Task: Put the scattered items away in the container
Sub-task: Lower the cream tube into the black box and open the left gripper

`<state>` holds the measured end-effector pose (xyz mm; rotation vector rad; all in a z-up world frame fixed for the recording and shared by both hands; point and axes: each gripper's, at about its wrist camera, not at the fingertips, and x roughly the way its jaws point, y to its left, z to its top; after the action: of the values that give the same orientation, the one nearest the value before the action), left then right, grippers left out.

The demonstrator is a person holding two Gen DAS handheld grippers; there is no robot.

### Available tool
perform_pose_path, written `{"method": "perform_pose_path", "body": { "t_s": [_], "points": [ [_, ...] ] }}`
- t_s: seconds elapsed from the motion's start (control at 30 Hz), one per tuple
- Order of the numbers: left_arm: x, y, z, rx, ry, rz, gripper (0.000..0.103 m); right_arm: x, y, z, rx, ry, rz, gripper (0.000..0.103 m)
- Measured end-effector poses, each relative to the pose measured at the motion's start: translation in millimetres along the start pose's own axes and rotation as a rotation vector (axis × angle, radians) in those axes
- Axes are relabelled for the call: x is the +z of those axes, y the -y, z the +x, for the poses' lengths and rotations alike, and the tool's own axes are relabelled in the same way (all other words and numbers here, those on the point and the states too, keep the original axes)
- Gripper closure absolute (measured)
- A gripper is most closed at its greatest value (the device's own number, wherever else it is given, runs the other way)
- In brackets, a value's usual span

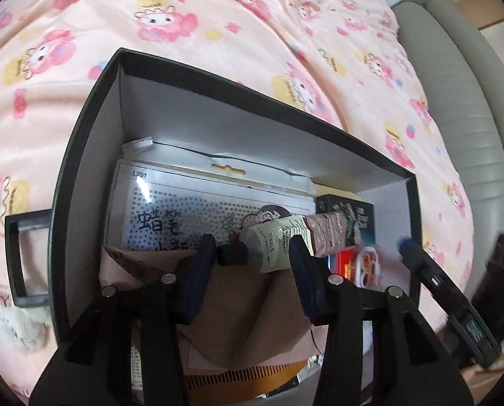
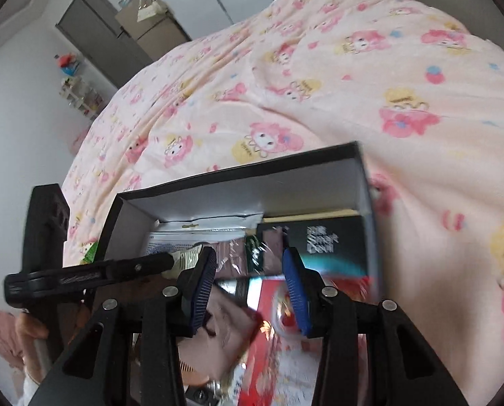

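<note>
A black cardboard box with pale inner walls is seen lying on a bed covered by a pink cartoon-print blanket, and both grippers are pointed down into it. In the left wrist view, the left gripper is held over the box with a cream and brown tube lying across the gap between its fingers; whether the pads press on it cannot be told. Under the tube a flat white packet printed with dots and dark characters is laid, with a brownish paper bag nearer the camera and a small black carton at the far right corner. In the right wrist view, the right gripper is held with its fingers parted above a red packet, blurred, and no contact with it can be made out. The left gripper's dark finger is seen reaching in from the left
</note>
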<state>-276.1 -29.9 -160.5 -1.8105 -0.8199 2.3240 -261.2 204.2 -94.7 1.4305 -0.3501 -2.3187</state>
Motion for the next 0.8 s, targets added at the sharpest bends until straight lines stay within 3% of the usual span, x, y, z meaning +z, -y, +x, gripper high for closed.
{"method": "perform_pose_path", "body": {
  "t_s": [0.1,0.27,0.53,0.8],
  "points": [
    [2,8,10,0.031,-0.003,-0.011,0.06,0,3,-16,-0.034,0.044,-0.003,0.066],
    [12,35,24,0.006,-0.026,0.016,0.06,9,14,-38,-0.1,0.126,0.003,0.066],
    [4,36,12,0.052,0.054,-0.03,0.062,12,28,-29,-0.11,0.102,0.026,0.066],
    [20,83,18,0.122,0.093,0.113,0.065,13,40,-21,-0.153,0.09,0.054,0.066]
  ]
}}
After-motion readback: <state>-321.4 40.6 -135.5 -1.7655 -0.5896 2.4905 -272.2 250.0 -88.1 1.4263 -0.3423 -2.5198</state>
